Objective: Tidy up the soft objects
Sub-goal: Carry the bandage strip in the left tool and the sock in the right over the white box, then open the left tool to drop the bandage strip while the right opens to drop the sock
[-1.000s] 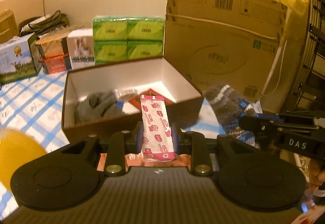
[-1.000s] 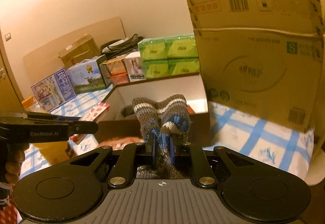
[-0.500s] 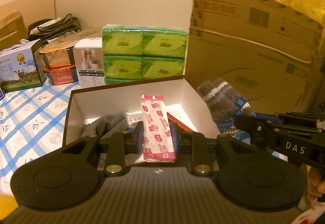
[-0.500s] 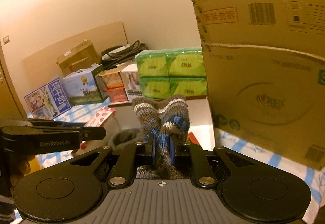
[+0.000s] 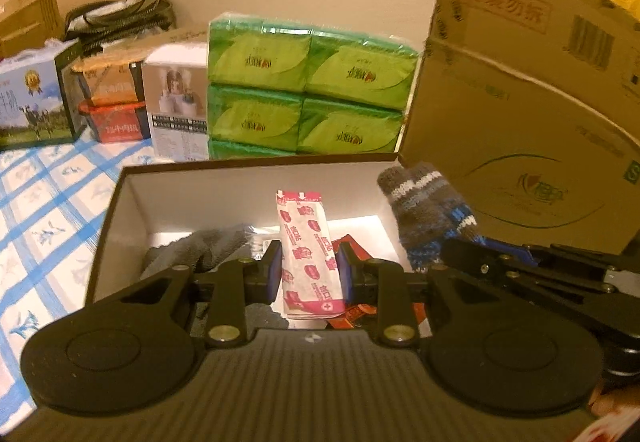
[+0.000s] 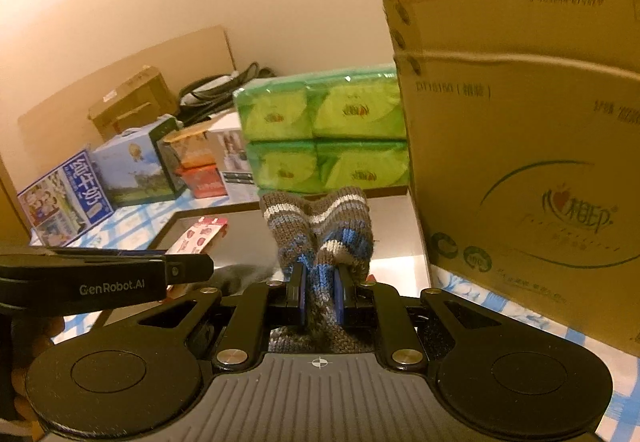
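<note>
While the left claw (image 5: pixel 310 270) pinches the pink printed sachet (image 5: pixel 308 250) upright, the open brown cardboard box (image 5: pixel 256 165) lies directly below and ahead; the right claw (image 6: pixel 320 292), squeezing the striped knitted sock (image 6: pixel 320 230), hangs beside its right wall.

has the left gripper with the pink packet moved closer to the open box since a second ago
Yes. The left gripper holding the pink packet moved forward over the open box.

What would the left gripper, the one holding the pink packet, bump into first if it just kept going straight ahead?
Probably the far inner wall of the open box. The left gripper, shut on the pink packet, points over the box's contents toward that white wall, with the green tissue packs behind. Depth is hard to judge through this lens.
</note>
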`<state>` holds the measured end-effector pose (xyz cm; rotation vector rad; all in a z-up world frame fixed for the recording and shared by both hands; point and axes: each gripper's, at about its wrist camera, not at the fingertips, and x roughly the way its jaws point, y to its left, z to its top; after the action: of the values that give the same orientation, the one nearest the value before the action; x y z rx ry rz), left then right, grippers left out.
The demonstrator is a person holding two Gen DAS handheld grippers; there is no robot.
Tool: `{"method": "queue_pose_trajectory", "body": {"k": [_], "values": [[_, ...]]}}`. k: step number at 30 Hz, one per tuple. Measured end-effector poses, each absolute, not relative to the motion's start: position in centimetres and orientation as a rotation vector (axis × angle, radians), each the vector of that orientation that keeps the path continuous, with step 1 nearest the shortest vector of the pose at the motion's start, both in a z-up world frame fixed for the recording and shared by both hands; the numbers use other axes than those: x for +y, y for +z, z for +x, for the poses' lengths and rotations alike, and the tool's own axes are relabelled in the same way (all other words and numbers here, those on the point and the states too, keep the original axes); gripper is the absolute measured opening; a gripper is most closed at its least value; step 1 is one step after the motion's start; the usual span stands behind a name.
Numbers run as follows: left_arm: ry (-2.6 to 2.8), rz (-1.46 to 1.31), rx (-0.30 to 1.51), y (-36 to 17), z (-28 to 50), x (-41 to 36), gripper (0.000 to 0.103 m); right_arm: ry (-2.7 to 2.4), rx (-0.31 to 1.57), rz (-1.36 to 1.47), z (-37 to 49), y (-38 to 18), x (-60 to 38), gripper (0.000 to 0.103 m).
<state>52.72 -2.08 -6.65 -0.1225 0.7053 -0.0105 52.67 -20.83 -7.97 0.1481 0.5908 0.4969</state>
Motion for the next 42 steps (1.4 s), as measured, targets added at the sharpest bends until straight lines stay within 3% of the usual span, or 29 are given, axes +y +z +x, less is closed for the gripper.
{"method": "queue_pose_trajectory", "body": {"k": [3, 6, 10, 24, 26, 28, 30, 42], "values": [[-0.011, -0.136, 0.716, -7.5, 53.7, -1.9, 0.027, 0.492, 0.602, 0.163, 53.7, -8.5, -20.8, 0.014], [-0.011, -0.150, 0.712, -8.2, 54.5, -1.8, 0.040, 0.482, 0.610, 0.168, 54.4, -9.1, -20.9, 0.014], [-0.010, -0.165, 0.724, -9.1, 54.9, -1.6, 0.047, 0.483, 0.619, 0.175, 54.8, -9.7, -20.9, 0.014], [0.033, -0.153, 0.761, -10.4, 55.0, -0.7, 0.048, 0.510, 0.634, 0.204, 55.4, -11.1, -20.1, 0.015], [0.032, -0.156, 0.761, -10.3, 54.9, -0.5, 0.049, 0.512, 0.626, 0.215, 55.4, -10.9, -19.9, 0.021], [0.036, -0.153, 0.760, -10.3, 54.8, -0.4, 0.049, 0.506, 0.614, 0.234, 55.4, -10.7, -19.8, 0.048], [0.036, -0.152, 0.760, -10.2, 54.7, -0.3, 0.049, 0.493, 0.591, 0.247, 55.2, -10.4, -19.9, 0.059], [0.040, -0.165, 0.770, -9.4, 52.9, 0.1, 0.050, 0.442, 0.619, 0.216, 53.4, -9.9, -20.7, 0.062]]}}
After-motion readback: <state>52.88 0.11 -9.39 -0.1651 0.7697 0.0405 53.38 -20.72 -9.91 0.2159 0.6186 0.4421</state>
